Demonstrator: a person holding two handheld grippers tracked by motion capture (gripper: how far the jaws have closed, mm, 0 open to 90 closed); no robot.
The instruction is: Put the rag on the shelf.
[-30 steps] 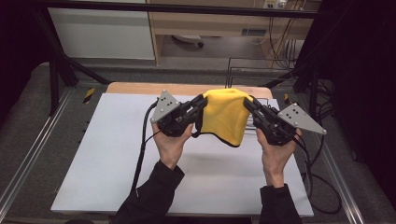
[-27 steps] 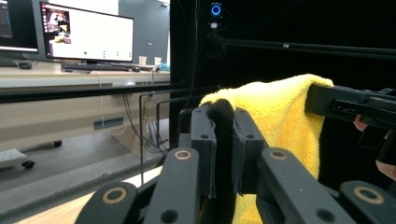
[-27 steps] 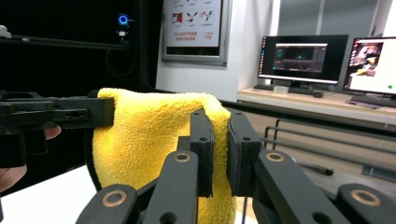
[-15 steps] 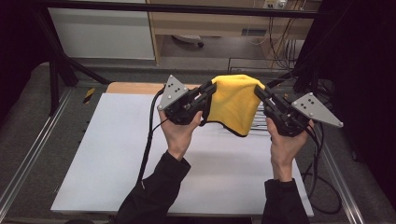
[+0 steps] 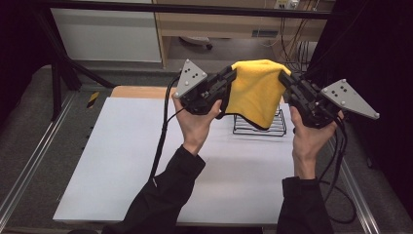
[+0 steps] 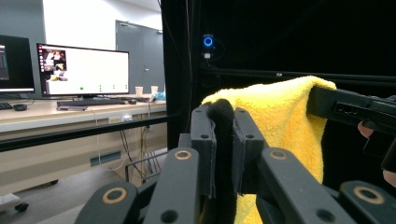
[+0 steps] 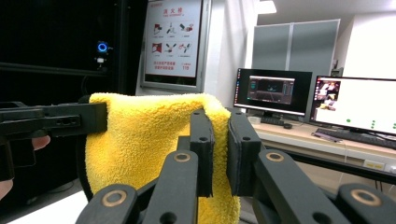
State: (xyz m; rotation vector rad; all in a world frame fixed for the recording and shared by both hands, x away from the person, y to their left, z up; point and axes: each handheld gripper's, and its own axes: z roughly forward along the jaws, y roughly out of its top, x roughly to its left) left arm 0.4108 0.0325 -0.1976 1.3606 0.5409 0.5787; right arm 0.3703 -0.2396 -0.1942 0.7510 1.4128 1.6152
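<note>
Yellow cloth (image 5: 255, 90) held up in the air above the worktop (image 5: 122, 161), stretched between both tools and hanging down in a fold. Left hand-held gripper (image 5: 229, 78) clenched on the cloth's left top edge; in the left gripper view a dark fold of cloth sits pinched between its jaws. Right hand-held gripper (image 5: 285, 80) clenched on the right top edge. Black wire rack (image 5: 275, 127) stands on the worktop below the cloth, apart from it.
</note>
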